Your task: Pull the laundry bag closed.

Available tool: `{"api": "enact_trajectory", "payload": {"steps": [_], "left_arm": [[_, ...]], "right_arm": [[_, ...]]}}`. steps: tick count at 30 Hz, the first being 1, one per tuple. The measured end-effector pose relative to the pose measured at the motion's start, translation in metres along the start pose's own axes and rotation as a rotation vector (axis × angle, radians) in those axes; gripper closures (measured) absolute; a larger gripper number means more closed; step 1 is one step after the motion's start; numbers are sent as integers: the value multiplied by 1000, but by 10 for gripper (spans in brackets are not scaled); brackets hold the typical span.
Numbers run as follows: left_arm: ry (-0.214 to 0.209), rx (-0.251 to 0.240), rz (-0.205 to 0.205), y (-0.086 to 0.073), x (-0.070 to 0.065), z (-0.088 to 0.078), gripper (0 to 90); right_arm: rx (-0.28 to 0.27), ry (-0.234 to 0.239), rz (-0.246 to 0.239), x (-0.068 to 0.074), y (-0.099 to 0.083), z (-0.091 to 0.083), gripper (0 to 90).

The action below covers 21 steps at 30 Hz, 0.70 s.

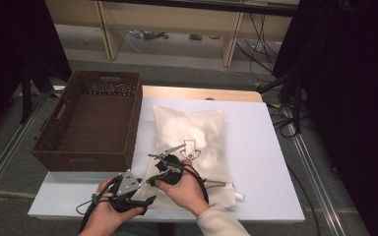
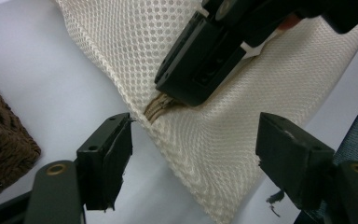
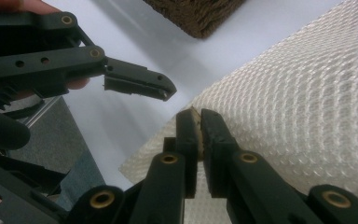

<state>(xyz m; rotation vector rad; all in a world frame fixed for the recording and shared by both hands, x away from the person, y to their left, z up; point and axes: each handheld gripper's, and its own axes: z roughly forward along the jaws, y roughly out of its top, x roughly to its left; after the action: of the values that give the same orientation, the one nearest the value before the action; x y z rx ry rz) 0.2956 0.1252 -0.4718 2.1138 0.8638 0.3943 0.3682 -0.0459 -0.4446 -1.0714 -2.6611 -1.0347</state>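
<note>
- Here, a cream mesh bag point(image 1: 192, 147) lies flat on the white worktop point(image 1: 261, 162), its near end towards the person and its far end towards the back edge of the worktop.
- In the right gripper view, the right tool point(image 3: 198, 122) is clamped on the bag's near edge, with a thin tan strip of that edge showing between the closed jaws.
- The left gripper view shows the same pinch: the right tool point(image 2: 177, 95) bites the mesh where brownish cord ends point(image 2: 158, 108) poke out at the seam.
- The left tool point(image 2: 193, 149) has its jaws apart, one on each side of the bag's corner; neither pad presses the mesh.
- From above, the left tool point(image 1: 145, 199) sits at the bag's near left corner, just beside the right tool point(image 1: 153, 157), which lies over the bag.
- A dark printed mark point(image 1: 190, 147) shows on the bag past the right tool.
- A brown woven basket point(image 1: 69, 147) stands to the left of the bag, close beside it and partly on the worktop.
</note>
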Motion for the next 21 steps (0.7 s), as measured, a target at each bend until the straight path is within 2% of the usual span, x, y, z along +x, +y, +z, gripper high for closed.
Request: {"api": "enact_trajectory", "payload": {"steps": [1,3,4,6,7,8,9,13,15,16,18,19,20,21], "left_arm": [[-6,-7,-3,0,1,1,271],[1,3,3,-1,2,0,294],[-8,-1,4,-1,3,-1,325],[-15,4,15,0,5,-2,381],[-7,0,2,0,8,-3,420],[-6,4,-30,0,8,-3,446],[-10,-2,-32,1,10,-3,467],[-26,-18,-68,6,17,1,551],[-46,-9,-62,9,17,3,607],[-41,-6,-65,10,17,6,616],[-59,-11,-60,12,18,10,639],[-53,-2,-33,14,21,10,647],[-63,-10,-35,15,23,12,663],[-58,-6,-52,16,22,12,690]], "right_arm": [[4,-5,27,2,-1,0,875],[8,-10,9,2,0,-1,880],[15,-7,22,3,0,-2,881],[17,-11,15,3,0,-4,882],[21,-9,16,3,1,-9,883],[20,-9,9,3,2,-11,883],[20,-7,-5,2,2,-12,883],[22,-16,-9,4,4,-17,883],[18,-12,-1,5,4,-18,884],[18,-10,-8,5,4,-19,884],[16,-10,-9,6,5,-21,884],[18,-14,-9,7,5,-22,884],[15,-7,-8,7,5,-22,885],[13,-20,-9,7,5,-23,885]]}}
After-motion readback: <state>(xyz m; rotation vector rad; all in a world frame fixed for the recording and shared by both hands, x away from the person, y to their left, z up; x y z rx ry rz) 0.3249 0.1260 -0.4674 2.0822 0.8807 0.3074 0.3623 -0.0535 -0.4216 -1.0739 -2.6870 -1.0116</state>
